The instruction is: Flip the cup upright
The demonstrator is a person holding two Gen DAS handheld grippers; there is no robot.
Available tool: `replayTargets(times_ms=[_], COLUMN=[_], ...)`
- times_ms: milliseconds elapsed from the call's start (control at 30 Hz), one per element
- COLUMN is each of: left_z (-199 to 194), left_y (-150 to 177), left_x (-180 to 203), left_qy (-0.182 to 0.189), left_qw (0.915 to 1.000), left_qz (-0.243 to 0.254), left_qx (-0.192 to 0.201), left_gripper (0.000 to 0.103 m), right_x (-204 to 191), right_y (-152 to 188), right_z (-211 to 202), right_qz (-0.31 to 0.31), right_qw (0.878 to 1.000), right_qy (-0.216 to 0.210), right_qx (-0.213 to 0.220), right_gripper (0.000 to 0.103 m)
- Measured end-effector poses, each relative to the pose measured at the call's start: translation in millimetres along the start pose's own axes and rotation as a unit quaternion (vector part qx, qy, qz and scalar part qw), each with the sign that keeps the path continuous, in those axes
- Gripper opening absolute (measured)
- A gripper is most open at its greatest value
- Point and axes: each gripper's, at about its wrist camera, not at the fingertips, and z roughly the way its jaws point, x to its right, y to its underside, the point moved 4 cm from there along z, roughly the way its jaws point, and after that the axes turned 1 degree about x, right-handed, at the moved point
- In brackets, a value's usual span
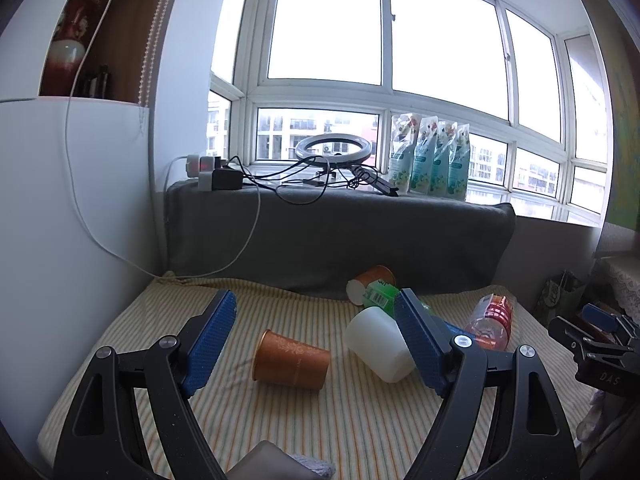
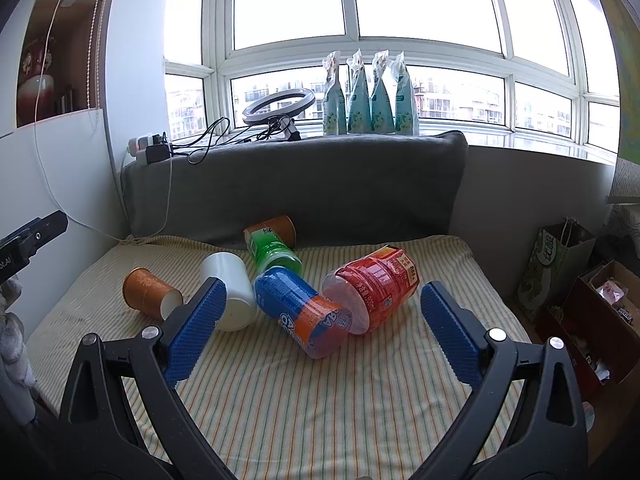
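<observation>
An orange paper cup lies on its side on the striped cloth, its base toward the left; it also shows in the right wrist view. A white plastic cup lies on its side beside it, seen too in the right wrist view. A second orange cup lies at the back against the grey cushion. My left gripper is open and empty, above and in front of the orange cup. My right gripper is open and empty, in front of the lying bottles.
Lying on the cloth are a green bottle, a blue-orange bottle and a red bottle. A grey cushion backs the surface, with a ring light, cables and pouches on the sill. Boxes and a bag stand right.
</observation>
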Motion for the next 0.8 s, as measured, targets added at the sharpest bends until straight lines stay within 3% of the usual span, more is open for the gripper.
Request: replayTargets(times_ms=[800], left_z=[0.0], left_y=[4.1], left_x=[2.7], left_qy=[0.006], left_qw=[1.0000], left_qz=[0.001], left_qx=[-0.004], left_gripper=[0.081], right_x=[-0.8], right_y=[0.0], right_z=[-0.2], right_qz=[-0.001], right_qw=[1.000], right_qy=[0.001], right_qx=[-0.002], right_gripper=[0.100])
